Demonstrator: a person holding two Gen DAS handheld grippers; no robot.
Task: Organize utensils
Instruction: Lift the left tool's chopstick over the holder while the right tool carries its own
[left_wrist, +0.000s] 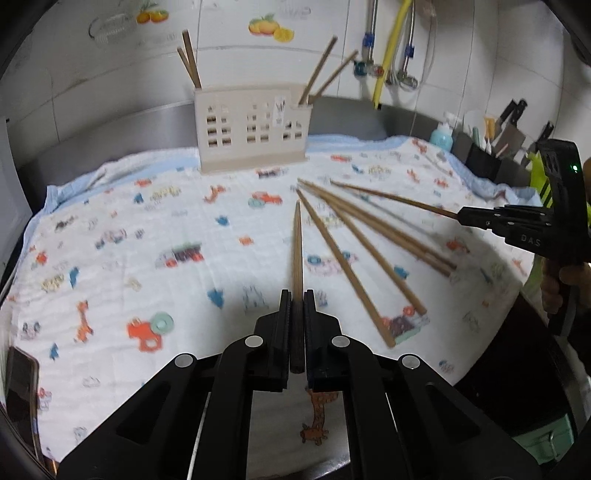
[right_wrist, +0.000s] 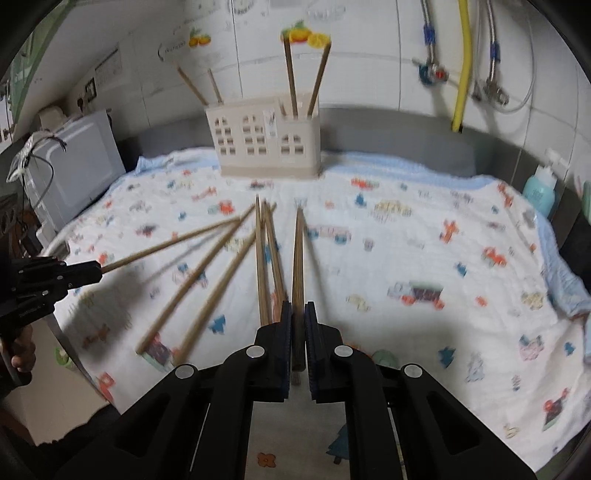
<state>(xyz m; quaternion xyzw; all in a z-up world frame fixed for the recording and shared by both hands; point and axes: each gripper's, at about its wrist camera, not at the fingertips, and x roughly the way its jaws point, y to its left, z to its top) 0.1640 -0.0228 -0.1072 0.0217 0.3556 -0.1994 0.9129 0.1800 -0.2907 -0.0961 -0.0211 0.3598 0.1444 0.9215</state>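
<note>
My left gripper (left_wrist: 296, 293) is shut on one wooden chopstick (left_wrist: 297, 243) that points ahead, above the printed cloth (left_wrist: 147, 236). My right gripper (right_wrist: 298, 304) is shut on another chopstick (right_wrist: 298, 254); in the left wrist view the right gripper (left_wrist: 461, 214) holds its chopstick (left_wrist: 391, 197) at the right. Several loose chopsticks (left_wrist: 354, 254) lie fanned on the cloth and also show in the right wrist view (right_wrist: 218, 284). The beige utensil holder (left_wrist: 253, 129) stands at the back with two chopsticks at each end (right_wrist: 266, 142). The left gripper (right_wrist: 96, 271) shows at the right wrist view's left edge.
A phone (left_wrist: 20, 395) lies at the cloth's left front edge. A teal bottle (left_wrist: 441, 136) and a black knife block (left_wrist: 484, 157) stand at the right. A white appliance (right_wrist: 74, 166) stands left. Pipes and a yellow hose (right_wrist: 461, 62) hang on the tiled wall.
</note>
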